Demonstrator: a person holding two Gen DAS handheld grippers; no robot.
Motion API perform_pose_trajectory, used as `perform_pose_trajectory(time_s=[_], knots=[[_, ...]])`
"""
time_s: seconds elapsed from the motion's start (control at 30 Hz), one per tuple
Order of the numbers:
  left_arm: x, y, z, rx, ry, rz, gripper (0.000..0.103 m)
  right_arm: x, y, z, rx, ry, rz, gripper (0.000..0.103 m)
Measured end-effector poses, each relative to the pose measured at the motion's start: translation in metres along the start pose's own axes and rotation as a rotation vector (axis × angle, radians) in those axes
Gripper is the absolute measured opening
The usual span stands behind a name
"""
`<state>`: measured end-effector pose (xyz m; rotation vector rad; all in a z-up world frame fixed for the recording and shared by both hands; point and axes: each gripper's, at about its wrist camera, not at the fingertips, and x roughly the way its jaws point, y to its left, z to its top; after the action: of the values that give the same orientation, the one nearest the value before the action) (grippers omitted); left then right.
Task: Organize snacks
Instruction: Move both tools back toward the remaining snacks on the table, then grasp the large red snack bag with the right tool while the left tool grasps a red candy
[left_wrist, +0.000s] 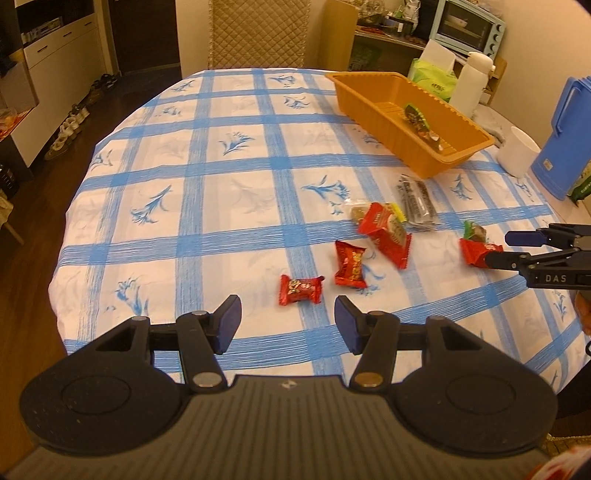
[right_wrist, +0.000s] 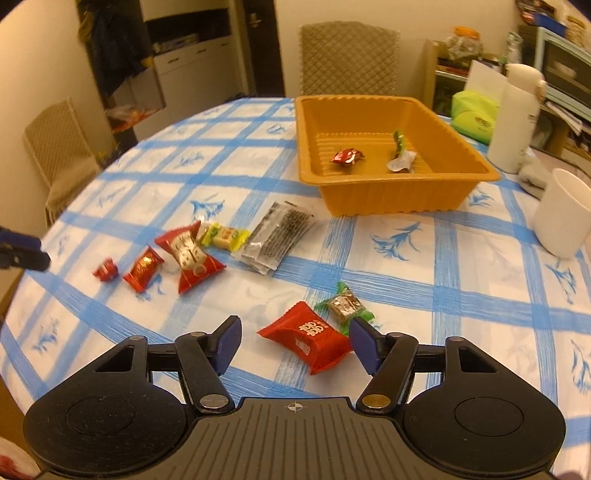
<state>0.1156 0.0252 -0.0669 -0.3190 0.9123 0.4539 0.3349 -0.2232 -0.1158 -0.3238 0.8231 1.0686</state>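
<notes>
Right wrist view: the right gripper (right_wrist: 293, 341) is hanging low over a red snack packet (right_wrist: 308, 334) on the checked tablecloth (right_wrist: 424, 295), its fingers apart with the packet lying between them, untouched so far, evidently lined up for a pickup. To the left, the left gripper (left_wrist: 287, 325) is hovering with fingers half open and empty, just short of a small red candy (left_wrist: 300, 290). The orange tray (right_wrist: 388, 192), far right, is already holding two sweets, the likely destination for the rest.
</notes>
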Motion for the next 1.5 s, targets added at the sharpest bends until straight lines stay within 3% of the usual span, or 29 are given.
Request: perform_pose_trajectory(time_s=[0.5,0.87,1.03,1.2,1.3,1.5], knots=[[0.008,0.008,0.000,-0.012,0.010,0.014,0.053,0.012,0.008,-0.006,-0.032,0.055,0.036,0.054],[0.022,0.009,0.003,0.026,0.014,0.016,0.053,0.021,0.010,0.007,0.013,0.032,0.002,0.053],[0.028,0.012,0.004,0.044,0.016,0.014,0.052,0.032,0.009,0.008,0.028,0.052,-0.005,0.041],[0.034,0.014,0.005,0.075,0.020,0.005,0.052,0.038,0.009,0.007,0.045,0.063,-0.023,0.039],[0.038,0.014,0.005,0.101,0.024,-0.002,0.052,0.039,0.009,0.006,0.061,0.068,-0.029,0.027],[0.048,0.011,0.004,0.190,0.032,-0.009,0.051,0.028,0.011,0.006,0.114,0.038,-0.068,0.026]])
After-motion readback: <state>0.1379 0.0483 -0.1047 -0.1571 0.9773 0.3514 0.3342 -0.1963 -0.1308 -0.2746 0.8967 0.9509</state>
